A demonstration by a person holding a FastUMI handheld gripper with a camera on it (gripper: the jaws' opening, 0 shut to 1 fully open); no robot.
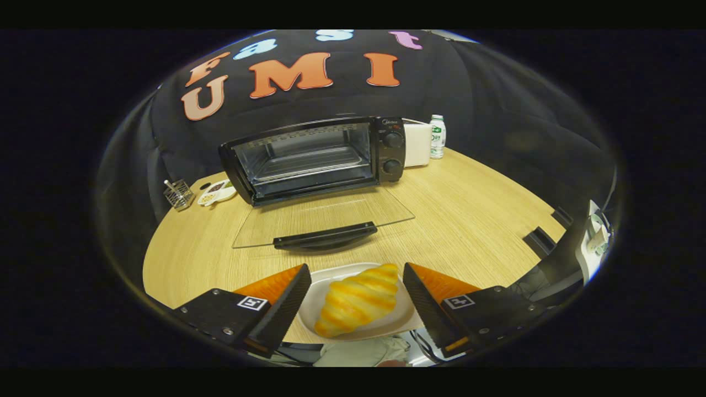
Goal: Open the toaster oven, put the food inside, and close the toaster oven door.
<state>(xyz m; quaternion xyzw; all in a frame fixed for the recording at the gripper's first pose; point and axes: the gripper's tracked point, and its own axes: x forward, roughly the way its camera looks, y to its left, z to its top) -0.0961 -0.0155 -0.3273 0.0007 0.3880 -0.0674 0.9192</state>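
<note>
A black toaster oven (pixel 317 160) stands at the back of the wooden table (pixel 469 220). Its glass door (pixel 322 215) lies folded flat toward me, the black handle (pixel 325 236) at its near edge. The rack inside is bare. A golden croissant (pixel 357 300) rests on a white plate (pixel 331 281) at the table's near edge. My gripper (pixel 353 275) is open, its fingers spread either side of the plate and croissant, touching neither as far as I can see.
Left of the oven sit a small wire basket (pixel 178 194) and a white dish (pixel 216 193) with bits in it. Right of the oven stand a white box (pixel 417 144) and a small bottle (pixel 437 136). Black brackets (pixel 540 241) mark the table's right edge.
</note>
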